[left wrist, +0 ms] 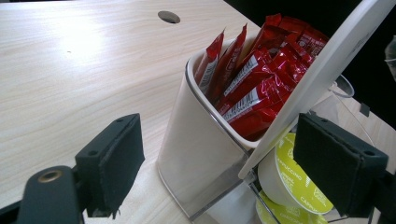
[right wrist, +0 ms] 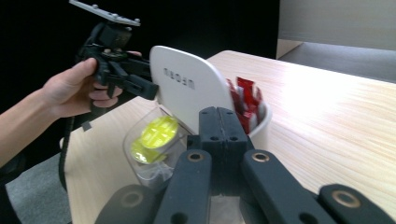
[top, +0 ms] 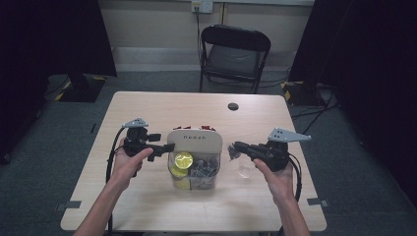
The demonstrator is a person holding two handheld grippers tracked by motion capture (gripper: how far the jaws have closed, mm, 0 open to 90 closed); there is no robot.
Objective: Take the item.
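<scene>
- Wood table (top: 147, 105), grey floor, folding chair (top: 235, 54) beyond far edge.
- Clear organiser box (top: 194, 169) sitting mid-table, nearer the front edge; white lid (top: 194, 140) standing tilted up.
- Left gripper (top: 164, 147): jaws partway apart, reaching lid's edge; grip — can't tell.
- Right gripper (top: 235, 146): jaws pressing together, nothing seen between, hovering just beside box.
- Red sachets (left wrist: 254, 77), yellow capsules (top: 183, 160) lying inside.

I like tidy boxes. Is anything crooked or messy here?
The white lid is tilted up at a slant over the box, with the left gripper at its edge. The red packets lean every which way. Nothing looks spilled or broken.
</scene>
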